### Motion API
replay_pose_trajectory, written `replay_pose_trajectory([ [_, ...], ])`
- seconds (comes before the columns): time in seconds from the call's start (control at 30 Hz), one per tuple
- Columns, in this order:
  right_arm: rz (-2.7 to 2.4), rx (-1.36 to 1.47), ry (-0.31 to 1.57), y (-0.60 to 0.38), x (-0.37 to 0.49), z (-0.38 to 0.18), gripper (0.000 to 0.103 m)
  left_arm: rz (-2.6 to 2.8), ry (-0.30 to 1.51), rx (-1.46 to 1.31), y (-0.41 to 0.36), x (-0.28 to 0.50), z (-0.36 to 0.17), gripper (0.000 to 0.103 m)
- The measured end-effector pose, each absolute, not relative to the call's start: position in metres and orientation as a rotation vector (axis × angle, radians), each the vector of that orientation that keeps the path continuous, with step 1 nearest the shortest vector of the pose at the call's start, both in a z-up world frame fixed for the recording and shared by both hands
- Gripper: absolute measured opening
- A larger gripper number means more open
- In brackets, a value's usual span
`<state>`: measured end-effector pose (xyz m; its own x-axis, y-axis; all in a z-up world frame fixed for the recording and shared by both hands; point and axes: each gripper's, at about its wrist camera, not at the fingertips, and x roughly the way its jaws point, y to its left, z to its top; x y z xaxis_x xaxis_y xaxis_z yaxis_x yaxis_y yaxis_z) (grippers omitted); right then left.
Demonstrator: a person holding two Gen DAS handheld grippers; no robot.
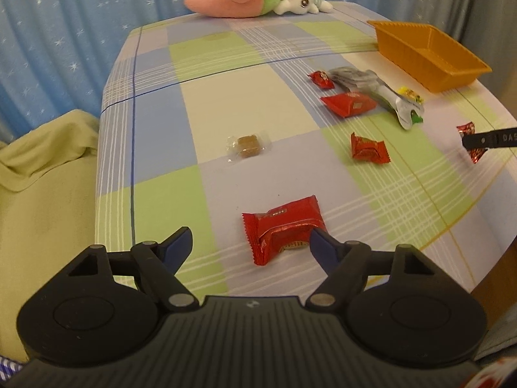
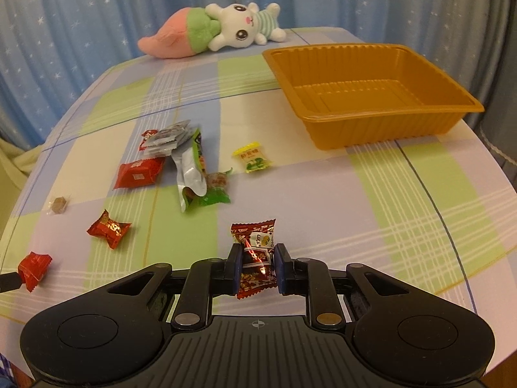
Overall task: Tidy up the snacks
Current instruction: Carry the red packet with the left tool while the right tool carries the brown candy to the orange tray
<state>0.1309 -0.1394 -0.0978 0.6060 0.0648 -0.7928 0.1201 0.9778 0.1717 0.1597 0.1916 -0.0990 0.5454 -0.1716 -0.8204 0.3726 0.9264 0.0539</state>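
Note:
My right gripper (image 2: 257, 260) is shut on a dark red candy packet (image 2: 258, 236), held a little above the checked tablecloth. The orange tray (image 2: 381, 129) stands beyond it to the right, with nothing in it. My left gripper (image 1: 250, 244) is open over a flat red snack packet (image 1: 284, 229). The packet lies on the cloth between the jaws, close against the right finger (image 1: 323, 249) and well apart from the left one. More snacks lie loose in the middle: a red packet (image 2: 139, 173), a red candy (image 2: 110, 228), a yellow candy (image 2: 253, 158) and a brown candy in clear wrap (image 1: 247, 145).
A torn silver and green wrapper (image 2: 190, 174) lies among the snacks. A plush toy (image 2: 226, 29) rests at the table's far edge in front of a blue curtain. The table's left edge drops to a beige cloth (image 1: 42, 194).

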Motion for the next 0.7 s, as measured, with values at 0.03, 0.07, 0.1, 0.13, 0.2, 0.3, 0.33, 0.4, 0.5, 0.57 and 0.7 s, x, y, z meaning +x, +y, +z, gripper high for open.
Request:
replay_pose_trajectory([
  [0.03, -0.04, 0.22, 0.92, -0.14, 0.129, -0.097, 0.021, -0.335, 0.94, 0.241, 0.19, 0.162, -0.101, 0.075],
  [0.07, -0.047, 0.223, 0.918, -0.14, 0.127, -0.096, 0.021, -0.346, 0.937, 0.247, 0.189, 0.164, -0.101, 0.074],
  [0.1, -0.054, 0.226, 0.915, -0.14, 0.125, -0.096, 0.021, -0.358, 0.932, 0.253, 0.187, 0.166, -0.102, 0.073],
  [0.13, -0.061, 0.229, 0.911, -0.14, 0.123, -0.095, 0.021, -0.369, 0.929, 0.261, 0.185, 0.168, -0.103, 0.073],
  [0.2, -0.075, 0.235, 0.906, -0.141, 0.119, -0.093, 0.021, -0.394, 0.925, 0.277, 0.181, 0.172, -0.105, 0.068],
  [0.3, -0.101, 0.247, 0.9, -0.144, 0.111, -0.09, 0.021, -0.429, 0.938, 0.293, 0.176, 0.179, -0.109, 0.061],
  [0.33, -0.111, 0.251, 0.898, -0.145, 0.109, -0.089, 0.021, -0.44, 0.939, 0.296, 0.175, 0.181, -0.109, 0.059],
  [0.4, -0.13, 0.261, 0.897, -0.148, 0.103, -0.088, 0.021, -0.459, 0.947, 0.298, 0.173, 0.184, -0.111, 0.054],
  [0.5, -0.152, 0.272, 0.896, -0.152, 0.096, -0.087, 0.021, -0.477, 0.967, 0.283, 0.171, 0.186, -0.113, 0.041],
  [0.57, -0.163, 0.279, 0.897, -0.153, 0.092, -0.086, 0.021, -0.484, 0.984, 0.262, 0.171, 0.187, -0.114, 0.033],
  [0.7, -0.169, 0.282, 0.894, -0.153, 0.088, -0.085, 0.021, -0.477, 0.991, 0.237, 0.171, 0.187, -0.114, 0.024],
])
